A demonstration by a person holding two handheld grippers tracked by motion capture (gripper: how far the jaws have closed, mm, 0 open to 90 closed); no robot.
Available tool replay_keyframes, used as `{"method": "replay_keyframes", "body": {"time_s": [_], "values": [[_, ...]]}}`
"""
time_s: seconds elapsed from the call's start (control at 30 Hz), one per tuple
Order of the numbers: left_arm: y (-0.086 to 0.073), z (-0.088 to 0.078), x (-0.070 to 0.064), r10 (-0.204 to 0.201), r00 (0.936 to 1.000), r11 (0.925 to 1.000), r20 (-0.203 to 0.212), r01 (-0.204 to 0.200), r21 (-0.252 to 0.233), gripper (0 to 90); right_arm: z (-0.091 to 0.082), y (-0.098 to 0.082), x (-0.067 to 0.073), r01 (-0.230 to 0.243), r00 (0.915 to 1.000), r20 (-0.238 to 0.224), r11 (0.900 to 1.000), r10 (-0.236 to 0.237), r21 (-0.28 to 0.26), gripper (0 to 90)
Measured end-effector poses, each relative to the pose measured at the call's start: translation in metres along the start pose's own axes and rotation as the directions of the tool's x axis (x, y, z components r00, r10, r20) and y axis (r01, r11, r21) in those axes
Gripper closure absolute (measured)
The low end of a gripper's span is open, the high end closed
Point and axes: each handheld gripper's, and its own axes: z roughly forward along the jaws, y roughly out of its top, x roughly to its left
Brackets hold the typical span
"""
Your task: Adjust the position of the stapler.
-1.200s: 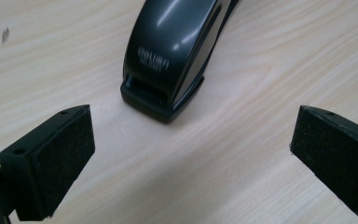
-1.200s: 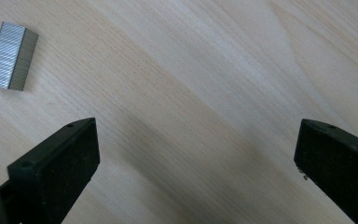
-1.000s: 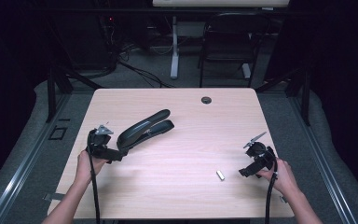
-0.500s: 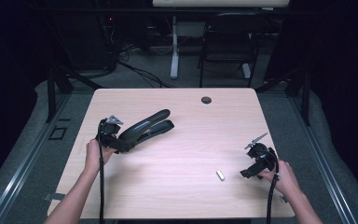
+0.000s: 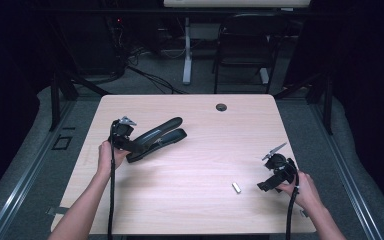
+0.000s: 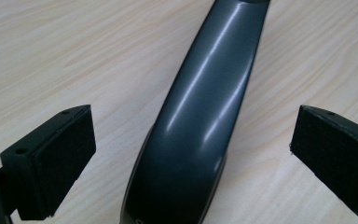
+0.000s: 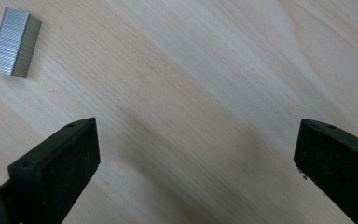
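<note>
On the table's left half [image 5: 190, 165], the black stapler [image 5: 155, 138] lies between the wide-open jaws of the left gripper [image 6: 191, 154]. Its glossy, rigid arm looks slippery and fairly heavy; grasp the narrower rear. The right gripper [image 7: 196, 163], jaws also open and empty, hovers near the staple strip [image 7: 15, 43].

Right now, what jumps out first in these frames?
The big black stapler on the table's left half, lying at a slant, draws the eye. The left gripper sits at its near end, jaws wide open either side of its glossy body. Next comes the small silver block of staples lying alone toward the near right, just left of the open right gripper.
</note>
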Motion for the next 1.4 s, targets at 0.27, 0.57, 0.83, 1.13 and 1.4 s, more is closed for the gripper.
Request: {"method": "replay_keyframes", "body": {"time_s": [0.27, 0.57, 0.83, 1.13, 1.4], "values": [[0.005, 0.013, -0.004, 0.049, 0.9986, 0.9984, -0.022, -0.048, 0.030, 19.6, 0.000, 0.000, 0.000, 0.000, 1.0000, 0.005, 1.000, 0.000, 0.004, 0.0], [0.007, 0.023, -0.008, 0.075, 0.9972, 0.9960, 0.006, -0.075, 0.047, 38.2, 0.001, 0.000, -0.001, -0.007, 1.0000, -0.005, 1.000, 0.007, 0.007, 0.1], [0.005, 0.022, 0.002, 0.129, 0.9881, 0.9910, 0.084, -0.132, 0.026, 42.5, 0.001, 0.000, -0.001, 0.002, 1.0000, -0.002, 1.000, -0.001, 0.008, 0.4], [0.005, 0.019, 0.005, 0.160, 0.9719, 0.9851, 0.172, -0.169, 0.034, 49.6, 0.001, 0.000, 0.000, 0.004, 1.0000, 0.000, 1.000, -0.004, 0.007, 0.7], [0.005, 0.018, 0.004, 0.160, 0.9696, 0.9847, 0.185, -0.170, 0.037, 50.6, 0.001, 0.000, 0.001, 0.011, 0.9999, -0.007, 1.000, -0.011, 0.004, 0.8]]}}
